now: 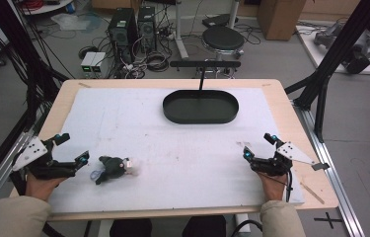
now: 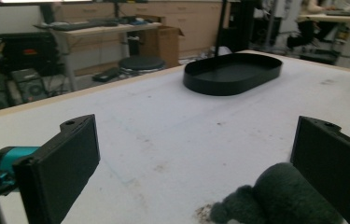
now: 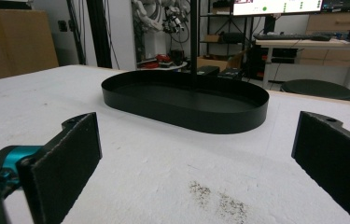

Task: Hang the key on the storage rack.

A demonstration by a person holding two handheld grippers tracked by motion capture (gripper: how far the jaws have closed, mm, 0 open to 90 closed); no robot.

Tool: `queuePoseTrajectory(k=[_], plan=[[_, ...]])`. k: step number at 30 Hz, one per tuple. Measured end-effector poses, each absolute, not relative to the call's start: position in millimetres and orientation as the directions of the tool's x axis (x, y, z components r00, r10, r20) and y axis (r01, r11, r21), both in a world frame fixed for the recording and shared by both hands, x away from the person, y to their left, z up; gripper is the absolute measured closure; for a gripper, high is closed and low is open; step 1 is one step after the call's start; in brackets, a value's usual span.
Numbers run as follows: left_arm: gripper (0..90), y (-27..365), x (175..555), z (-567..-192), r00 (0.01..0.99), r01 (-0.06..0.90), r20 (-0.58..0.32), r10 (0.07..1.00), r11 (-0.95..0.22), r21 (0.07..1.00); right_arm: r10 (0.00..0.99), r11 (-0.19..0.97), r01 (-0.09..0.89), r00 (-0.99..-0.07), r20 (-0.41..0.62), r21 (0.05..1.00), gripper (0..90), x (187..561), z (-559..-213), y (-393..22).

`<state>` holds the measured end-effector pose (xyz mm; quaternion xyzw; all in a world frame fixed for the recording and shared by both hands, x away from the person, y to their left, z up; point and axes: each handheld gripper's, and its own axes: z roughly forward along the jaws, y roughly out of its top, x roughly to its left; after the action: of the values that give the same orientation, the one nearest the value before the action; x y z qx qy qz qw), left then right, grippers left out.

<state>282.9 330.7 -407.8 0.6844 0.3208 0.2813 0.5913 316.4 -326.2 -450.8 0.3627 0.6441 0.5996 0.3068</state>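
Left gripper (image 1: pixel 73 149): low at the left edge of the high view, held in the person's left hand (image 1: pixel 41 185), its jaws spread wide with nothing between them.
Plush toy (image 1: pixel 111 168): lower left of the high view, just right of the left gripper and lying on the white mat, a dark fuzzy bundle with a pale patch at its right end; in the left gripper view its dark fuzz (image 2: pixel 275 198) sits at the bottom edge, close by the right-hand jaw, and I cannot tell if they touch.
White mat (image 1: pixel 172 148): covers most of the wooden tabletop (image 1: pixel 281 98), scuffed and speckled near the middle.
Black oval tray (image 1: pixel 200 106): upper centre of the high view, far side of the mat, well apart from both grippers; a thin black post rises behind it.
Right gripper (image 1: pixel 258 146): low right of the high view, in the person's right hand (image 1: pixel 273 185), jaws wide apart over bare mat, facing the tray.
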Motion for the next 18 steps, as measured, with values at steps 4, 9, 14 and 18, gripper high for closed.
queuePoseTrajectory(k=[4,9,14,18], plan=[[1.7,325.6,286.9,-390.0,0.703,0.084,0.076,0.707,-0.189,0.978,0.836,0.018,0.098,-0.548,0.038,0.995,0.6,316.3,-450.9,-326.0],[1.7,318.5,294.3,-375.0,0.772,0.097,0.091,0.630,-0.259,0.961,0.836,0.028,0.093,-0.548,0.028,0.995,0.6,316.1,-450.9,-325.6],[1.7,307.2,304.5,-364.5,0.831,0.115,0.118,0.544,-0.374,0.920,0.838,0.026,0.091,-0.545,0.028,0.996,0.6,316.4,-451.0,-326.0],[1.7,294.3,312.8,-358.7,0.875,0.117,0.138,0.464,-0.480,0.869,0.837,0.024,0.091,-0.547,0.029,0.996,0.6,316.4,-451.0,-326.1]])
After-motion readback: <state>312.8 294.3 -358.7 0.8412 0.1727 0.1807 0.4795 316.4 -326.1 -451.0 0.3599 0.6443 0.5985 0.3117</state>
